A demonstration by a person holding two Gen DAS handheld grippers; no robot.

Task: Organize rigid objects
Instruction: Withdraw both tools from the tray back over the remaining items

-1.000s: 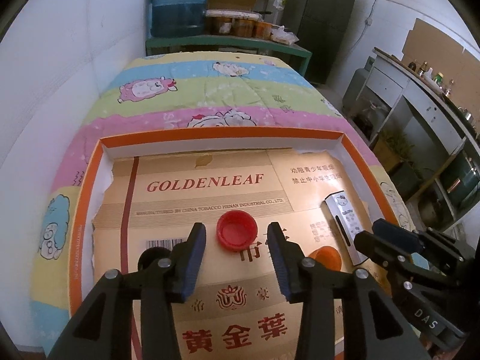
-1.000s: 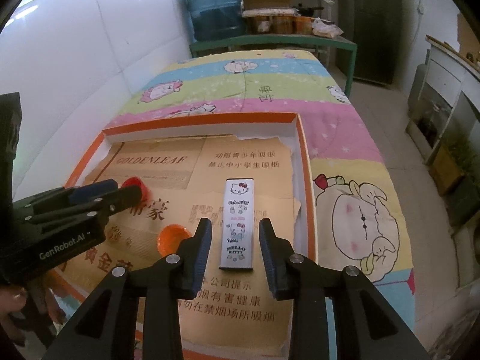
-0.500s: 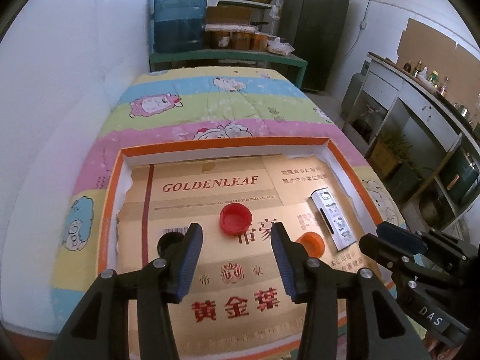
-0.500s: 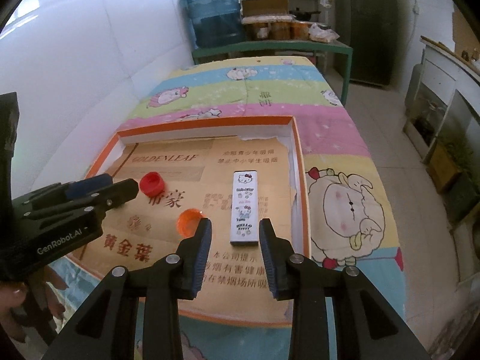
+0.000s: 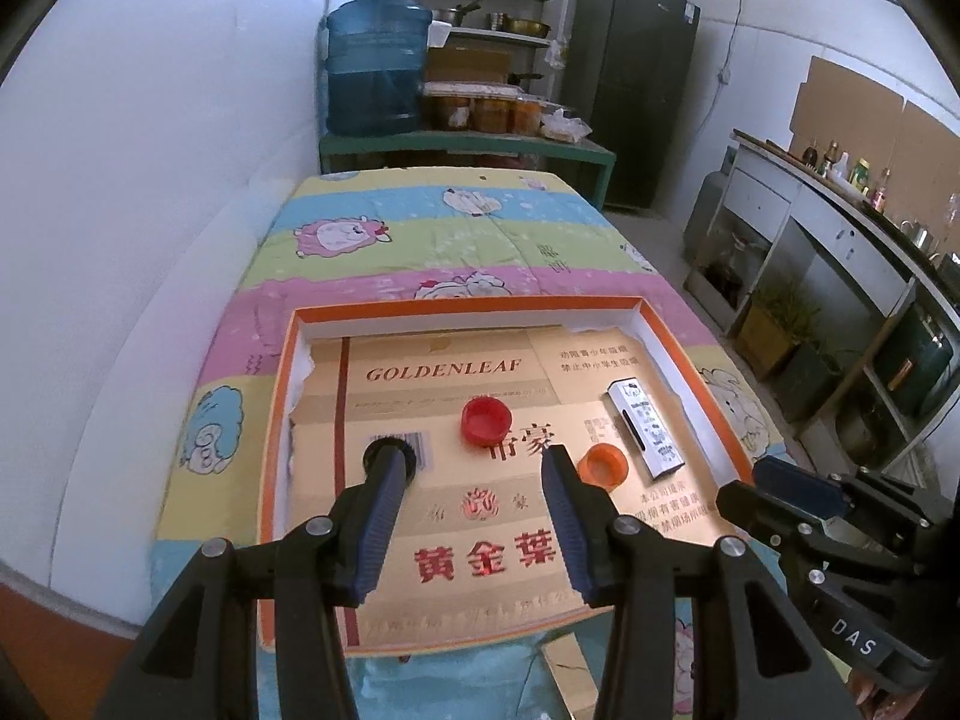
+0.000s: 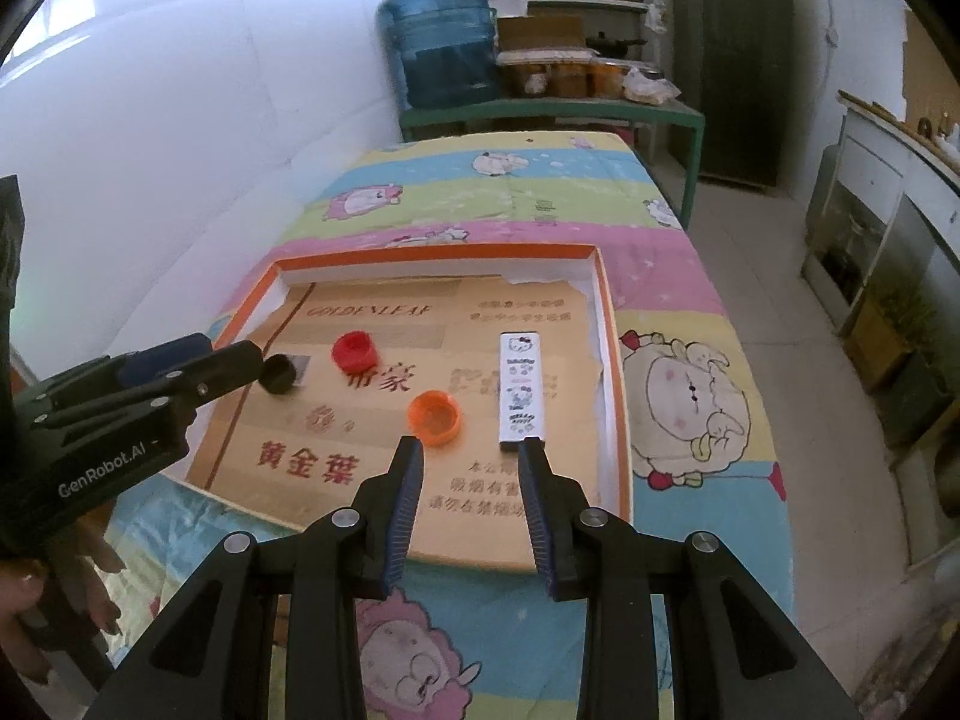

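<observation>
A shallow orange-rimmed cardboard tray [image 5: 468, 303] [image 6: 613, 324] lies on a cartoon-print quilt. In it lie a red cap [image 5: 486, 420] [image 6: 354, 350], an orange cap [image 5: 603, 465] [image 6: 434, 416], a black cap [image 5: 377, 451] [image 6: 278, 373] and a white Hello Kitty box [image 5: 645, 428] [image 6: 521, 390]. My left gripper [image 5: 474, 456] is open and empty, held above the tray's near half. My right gripper [image 6: 471, 444] is open and empty, near the tray's front right, between the orange cap and the box's near end.
The quilt-covered bed [image 5: 456, 228] runs back to a green table [image 5: 468, 147] with a blue water jug [image 5: 375, 69] and jars. A white wall is on the left. A fridge [image 5: 630, 90] and counter [image 5: 840, 222] stand on the right across the floor.
Both grippers have pulled back and up from the tray, so more of the tray and bed shows. The caps and box have not moved. Both stay open.
</observation>
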